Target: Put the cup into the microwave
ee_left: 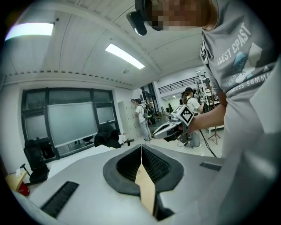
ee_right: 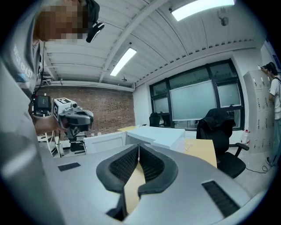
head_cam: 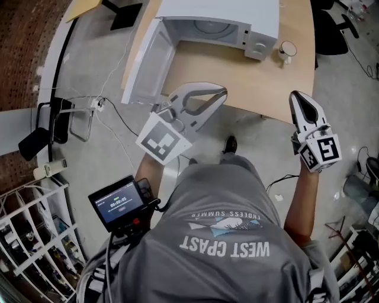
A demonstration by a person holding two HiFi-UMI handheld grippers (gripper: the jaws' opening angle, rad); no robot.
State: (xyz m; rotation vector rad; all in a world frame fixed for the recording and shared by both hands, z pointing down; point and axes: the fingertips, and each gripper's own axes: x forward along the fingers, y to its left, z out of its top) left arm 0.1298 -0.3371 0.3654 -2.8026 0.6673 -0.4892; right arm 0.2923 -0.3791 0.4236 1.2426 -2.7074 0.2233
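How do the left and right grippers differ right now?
The left gripper slants sideways in the head view; the right gripper points straight ahead toward the cup. The left gripper is in front of the open microwave, the right gripper in front of the cup. Both are shut and empty.

This is a big office or work room. It has black office chairs [ee_right: 219, 132], large windows [ee_right: 193, 103], long ceiling lights [ee_left: 125, 56], a brick wall [ee_right: 112, 114] and a wooden bench [head_cam: 237, 71].
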